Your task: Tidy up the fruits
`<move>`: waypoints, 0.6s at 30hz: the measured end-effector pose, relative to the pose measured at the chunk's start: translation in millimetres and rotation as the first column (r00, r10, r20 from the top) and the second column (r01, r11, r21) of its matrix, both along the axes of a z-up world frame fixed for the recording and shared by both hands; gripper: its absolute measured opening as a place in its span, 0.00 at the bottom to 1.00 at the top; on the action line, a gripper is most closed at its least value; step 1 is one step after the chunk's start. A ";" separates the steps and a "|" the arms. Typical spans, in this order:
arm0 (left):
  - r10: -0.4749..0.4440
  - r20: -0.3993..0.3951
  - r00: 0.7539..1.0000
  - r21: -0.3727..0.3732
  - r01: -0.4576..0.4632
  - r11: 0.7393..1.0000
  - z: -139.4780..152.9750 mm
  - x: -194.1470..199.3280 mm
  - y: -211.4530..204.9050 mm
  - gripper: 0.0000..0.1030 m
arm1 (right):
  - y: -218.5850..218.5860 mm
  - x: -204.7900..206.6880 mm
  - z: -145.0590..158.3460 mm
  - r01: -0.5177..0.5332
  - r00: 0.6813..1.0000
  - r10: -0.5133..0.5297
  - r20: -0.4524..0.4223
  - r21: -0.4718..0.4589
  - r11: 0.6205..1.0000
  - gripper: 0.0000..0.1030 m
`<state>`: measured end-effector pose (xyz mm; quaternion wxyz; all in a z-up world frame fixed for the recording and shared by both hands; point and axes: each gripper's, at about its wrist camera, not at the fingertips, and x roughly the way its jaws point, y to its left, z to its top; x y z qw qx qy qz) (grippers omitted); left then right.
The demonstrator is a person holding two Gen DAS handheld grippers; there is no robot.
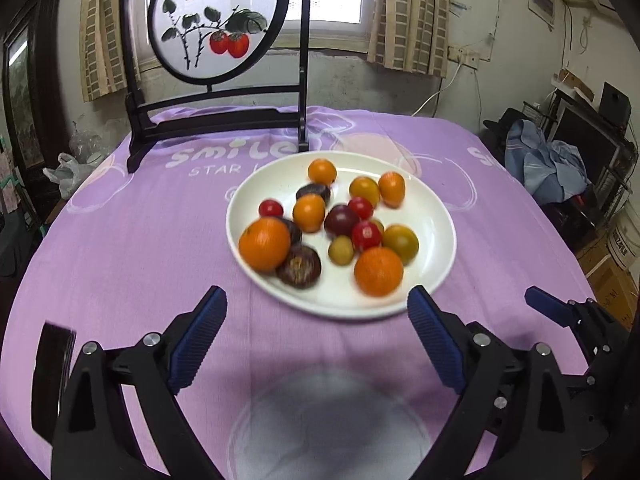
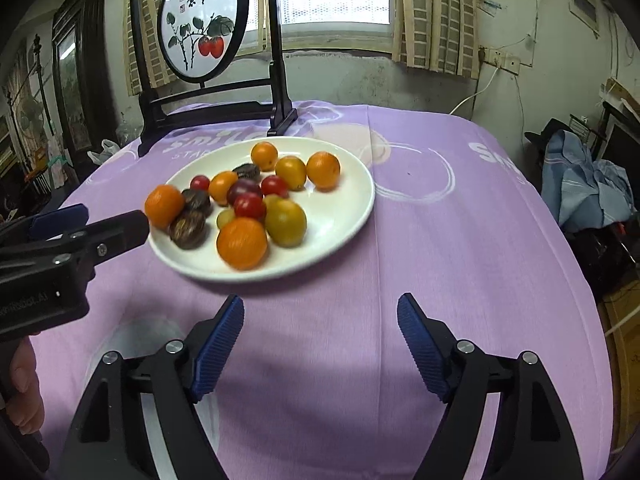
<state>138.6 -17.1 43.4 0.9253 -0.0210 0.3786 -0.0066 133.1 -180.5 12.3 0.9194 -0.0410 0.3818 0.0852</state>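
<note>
A white plate (image 1: pixel 432 216) on the purple cloth holds several mixed fruits: oranges (image 1: pixel 265 244), small orange and yellow-green fruits (image 1: pixel 401 243), red cherry tomatoes (image 1: pixel 366 235) and dark purple fruits (image 1: pixel 299 266). The plate also shows in the right wrist view (image 2: pixel 344 216), with an orange (image 2: pixel 241 243) at its near edge. My left gripper (image 1: pixel 318 308) is open and empty just short of the plate's near rim. My right gripper (image 2: pixel 320 316) is open and empty over the cloth, to the right of the plate's near rim. The left gripper (image 2: pixel 104 224) shows at the plate's left.
A dark wooden stand with a round painted screen (image 1: pixel 218 20) stands at the table's back left, close behind the plate. The purple tablecloth (image 1: pixel 132 240) covers the round table. Clutter and blue cloth (image 1: pixel 544 164) lie beyond the right edge.
</note>
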 end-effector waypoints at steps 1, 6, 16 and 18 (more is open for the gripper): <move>0.002 0.000 1.000 -0.002 -0.002 1.000 -3.0 -6.8 0.3 0.87 | 0.3 -5.3 -2.1 0.005 1.000 -0.005 0.003 -0.014 1.000 0.82; 0.010 -0.032 0.999 -0.008 -0.010 1.000 -23.2 -33.3 5.0 0.88 | -3.9 -23.6 -9.1 0.022 1.000 -0.022 0.010 -0.027 0.999 0.82; 0.018 -0.059 0.998 0.009 -0.017 1.000 -47.2 -34.3 15.3 0.88 | -14.5 -27.5 -25.0 0.033 0.999 -0.033 -0.002 -0.025 0.999 0.82; 0.010 -0.064 0.998 0.017 -0.009 1.000 -50.0 -34.2 14.4 0.88 | -15.5 -27.4 -25.7 0.032 0.999 -0.033 -0.004 -0.024 0.999 0.82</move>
